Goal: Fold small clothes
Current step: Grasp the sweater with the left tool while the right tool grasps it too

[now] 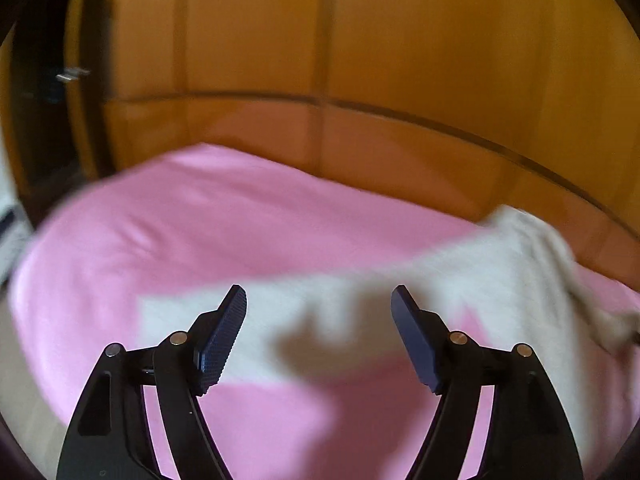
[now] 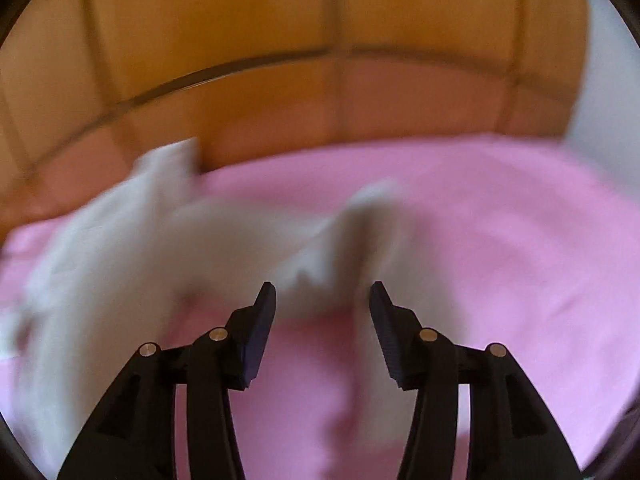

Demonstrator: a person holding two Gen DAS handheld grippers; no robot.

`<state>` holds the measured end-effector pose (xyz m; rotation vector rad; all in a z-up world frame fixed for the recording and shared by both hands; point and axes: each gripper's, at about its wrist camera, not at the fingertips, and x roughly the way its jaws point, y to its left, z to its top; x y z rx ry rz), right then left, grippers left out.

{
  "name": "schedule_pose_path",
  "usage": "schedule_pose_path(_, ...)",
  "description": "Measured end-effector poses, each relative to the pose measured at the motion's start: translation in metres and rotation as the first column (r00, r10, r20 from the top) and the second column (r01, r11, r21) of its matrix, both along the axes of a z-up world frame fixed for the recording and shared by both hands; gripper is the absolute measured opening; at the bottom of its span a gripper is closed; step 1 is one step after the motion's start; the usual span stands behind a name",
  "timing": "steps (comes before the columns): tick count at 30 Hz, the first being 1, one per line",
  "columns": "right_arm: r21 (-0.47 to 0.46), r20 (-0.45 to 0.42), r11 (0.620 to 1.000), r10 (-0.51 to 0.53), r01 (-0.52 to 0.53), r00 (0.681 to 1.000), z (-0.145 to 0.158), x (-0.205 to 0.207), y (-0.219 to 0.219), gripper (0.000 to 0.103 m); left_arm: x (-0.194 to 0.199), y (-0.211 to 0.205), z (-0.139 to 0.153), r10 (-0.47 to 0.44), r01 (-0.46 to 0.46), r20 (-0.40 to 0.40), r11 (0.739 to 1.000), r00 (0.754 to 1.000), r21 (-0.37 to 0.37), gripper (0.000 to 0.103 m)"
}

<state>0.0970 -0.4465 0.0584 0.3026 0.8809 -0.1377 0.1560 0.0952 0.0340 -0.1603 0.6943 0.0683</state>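
A small white garment [image 1: 460,280] lies blurred across a pink sheet [image 1: 200,224], stretching from the middle toward the right in the left wrist view. My left gripper [image 1: 319,294] hangs above its near edge, open, with nothing between the fingers. In the right wrist view the same white garment [image 2: 160,240] spreads from the left to the middle, with a raised fold just beyond my right gripper [image 2: 322,290]. That gripper is open too, its jaws apart and nothing pinched in them. Both pictures are smeared by motion.
The pink sheet [image 2: 500,240] covers the whole working surface. Behind it stands an orange wooden panelled wall [image 1: 360,60], also in the right wrist view as the wooden wall [image 2: 240,40]. A dark gap with a metal fitting [image 1: 72,74] is at the far left.
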Motion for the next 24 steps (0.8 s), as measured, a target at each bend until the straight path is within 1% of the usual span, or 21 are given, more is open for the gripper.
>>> schedule_pose_path(1,0.081,-0.011,0.996,0.048,-0.047,0.999,-0.006,-0.006,0.01,0.049,-0.009,-0.012,-0.005,-0.077,0.076,-0.013,0.995,0.997,-0.057,0.073)
schedule_pose_path(2,0.163,-0.019,0.983,0.095,-0.09,0.995,-0.012,-0.011,0.022,0.049,-0.018,-0.025,-0.012,-0.151,0.148,-0.027,0.983,0.988,-0.111,0.073)
schedule_pose_path(4,0.335,-0.023,0.928,0.178,-0.16,0.984,-0.028,-0.022,0.047,0.049,-0.032,-0.053,-0.026,-0.288,0.268,-0.063,0.937,0.956,-0.223,0.073)
schedule_pose_path(7,0.489,-0.024,0.85,0.238,-0.197,0.971,-0.048,-0.027,0.078,0.048,-0.053,-0.091,-0.043,-0.405,0.356,-0.102,0.879,0.909,-0.317,0.073)
schedule_pose_path(8,0.495,-0.027,0.846,0.245,-0.2,0.969,-0.051,-0.028,0.085,0.046,-0.058,-0.103,-0.048,-0.441,0.384,-0.107,0.858,0.891,-0.34,0.073)
schedule_pose_path(9,0.495,-0.019,0.847,0.236,-0.196,0.972,-0.052,-0.028,0.091,0.038,-0.062,-0.113,-0.051,-0.46,0.397,-0.115,0.848,0.881,-0.35,0.07)
schedule_pose_path(10,0.498,-0.01,0.846,0.226,-0.191,0.974,-0.051,-0.027,0.094,0.034,-0.063,-0.123,-0.056,-0.472,0.406,-0.128,0.844,0.872,-0.35,0.058)
schedule_pose_path(11,0.494,-0.003,0.849,0.218,-0.188,0.976,-0.049,-0.027,0.096,0.031,-0.061,-0.129,-0.061,-0.484,0.414,-0.138,0.84,0.864,-0.351,0.05)
schedule_pose_path(12,0.46,0.009,0.867,0.209,-0.189,0.978,-0.045,-0.026,0.098,0.024,-0.06,-0.135,-0.067,-0.495,0.42,-0.151,0.834,0.855,-0.357,0.025)
schedule_pose_path(13,0.432,0.013,0.881,0.208,-0.193,0.978,-0.043,-0.023,0.099,0.016,-0.056,-0.141,-0.073,-0.503,0.416,-0.178,0.83,0.846,-0.371,0.008)
schedule_pose_path(14,0.408,0.013,0.891,0.214,-0.201,0.977,-0.041,-0.022,0.101,0.013,-0.052,-0.14,-0.076,-0.495,0.4,-0.195,0.834,0.847,-0.38,0.008)
schedule_pose_path(15,0.388,0.014,0.897,0.223,-0.211,0.975,-0.038,-0.021,0.103,0.007,-0.049,-0.136,-0.077,-0.48,0.384,-0.196,0.841,0.855,-0.381,0.006)
schedule_pose_path(16,0.358,0.026,0.905,0.234,-0.227,0.972,-0.03,-0.026,0.104,0.006,-0.05,-0.131,-0.074,-0.462,0.367,-0.189,0.846,0.866,-0.386,0.006)
schedule_pose_path(17,0.342,0.049,0.907,0.243,-0.245,0.969,-0.022,-0.032,0.105,0.006,-0.052,-0.125,-0.068,-0.458,0.362,-0.173,0.841,0.872,-0.402,0.005)
schedule_pose_path(18,0.325,0.076,0.908,0.253,-0.263,0.965,-0.011,-0.037,0.104,0.006,-0.054,-0.116,-0.059,-0.457,0.363,-0.149,0.832,0.877,-0.419,0.005)
schedule_pose_path(20,0.284,0.123,0.914,0.265,-0.29,0.956,0.012,-0.049,0.102,0.006,-0.054,-0.096,-0.044,-0.447,0.367,-0.113,0.833,0.887,-0.415,0.005)
schedule_pose_path(21,0.267,0.151,0.915,0.271,-0.303,0.951,0.028,-0.058,0.097,0.005,-0.059,-0.084,-0.03,-0.44,0.371,-0.086,0.834,0.894,-0.409,0.004)
schedule_pose_path(24,0.221,0.219,0.923,0.269,-0.316,0.938,0.066,-0.083,0.084,0.005,-0.069,-0.059,-0.003,-0.428,0.377,-0.035,0.83,0.903,-0.41,0.004)
